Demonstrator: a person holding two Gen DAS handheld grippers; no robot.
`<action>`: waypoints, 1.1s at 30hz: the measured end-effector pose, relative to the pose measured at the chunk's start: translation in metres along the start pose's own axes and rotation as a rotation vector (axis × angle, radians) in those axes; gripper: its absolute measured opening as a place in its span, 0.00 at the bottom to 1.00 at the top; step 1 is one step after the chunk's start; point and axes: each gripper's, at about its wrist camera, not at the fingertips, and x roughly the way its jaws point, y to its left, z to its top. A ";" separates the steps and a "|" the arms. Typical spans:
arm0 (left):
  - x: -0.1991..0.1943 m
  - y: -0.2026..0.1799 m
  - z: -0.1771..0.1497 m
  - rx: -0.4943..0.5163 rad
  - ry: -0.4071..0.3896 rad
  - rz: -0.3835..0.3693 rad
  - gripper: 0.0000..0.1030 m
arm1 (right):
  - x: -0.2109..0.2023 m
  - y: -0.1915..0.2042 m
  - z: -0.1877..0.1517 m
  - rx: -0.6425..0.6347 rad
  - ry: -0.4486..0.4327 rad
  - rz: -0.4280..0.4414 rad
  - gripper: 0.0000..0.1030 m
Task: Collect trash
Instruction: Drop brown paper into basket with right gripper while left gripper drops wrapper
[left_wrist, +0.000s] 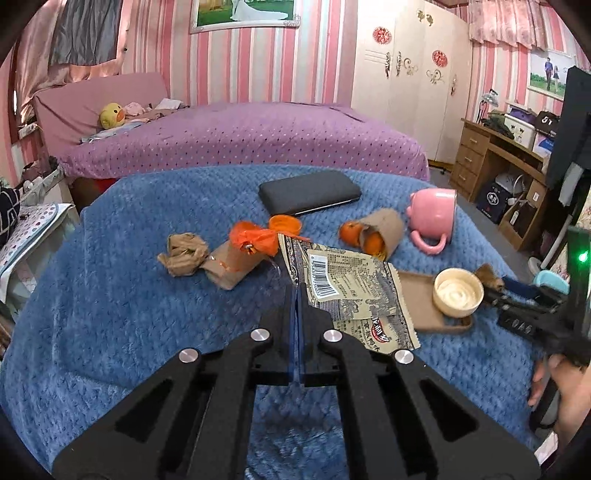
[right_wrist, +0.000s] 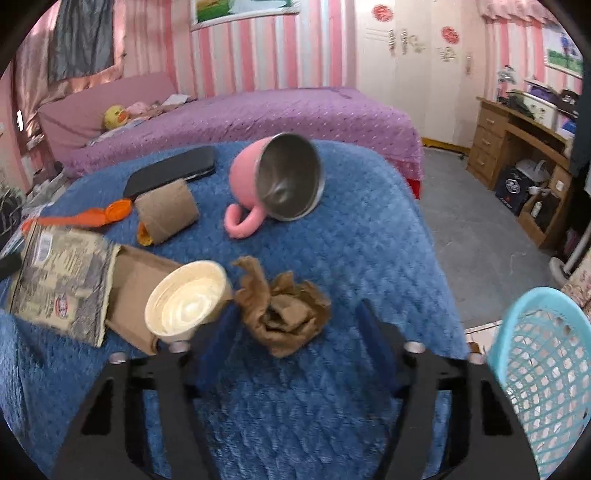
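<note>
My left gripper (left_wrist: 297, 291) is shut, its tips at the left edge of a printed snack wrapper (left_wrist: 347, 288); a grip on the wrapper cannot be confirmed. The wrapper also shows in the right wrist view (right_wrist: 62, 280). My right gripper (right_wrist: 295, 314) is open around a crumpled brown paper wad (right_wrist: 288, 314) on the blue blanket. A second brown paper wad (left_wrist: 183, 253), an orange plastic scrap (left_wrist: 255, 238) on a cardboard piece (left_wrist: 229, 267), and a cream paper cup (right_wrist: 184, 299) on brown cardboard (right_wrist: 136, 273) lie nearby. A blue mesh trash basket (right_wrist: 543, 373) stands at the right.
A tipped pink mug (right_wrist: 277, 177), a black phone case (left_wrist: 308, 192), and a cardboard tube (left_wrist: 382, 229) with oranges (left_wrist: 351, 232) lie on the blue blanket (left_wrist: 129, 332). A purple bed (left_wrist: 240, 136) is behind, a wooden desk (left_wrist: 491, 155) at right.
</note>
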 end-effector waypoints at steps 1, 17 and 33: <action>0.000 -0.001 0.001 -0.001 -0.003 -0.002 0.00 | -0.002 0.003 0.000 -0.013 -0.009 -0.001 0.46; -0.039 -0.055 0.017 0.051 -0.112 -0.050 0.00 | -0.060 -0.045 -0.006 0.007 -0.143 -0.075 0.44; -0.085 -0.211 0.027 0.213 -0.176 -0.156 0.00 | -0.121 -0.184 -0.034 0.186 -0.200 -0.230 0.44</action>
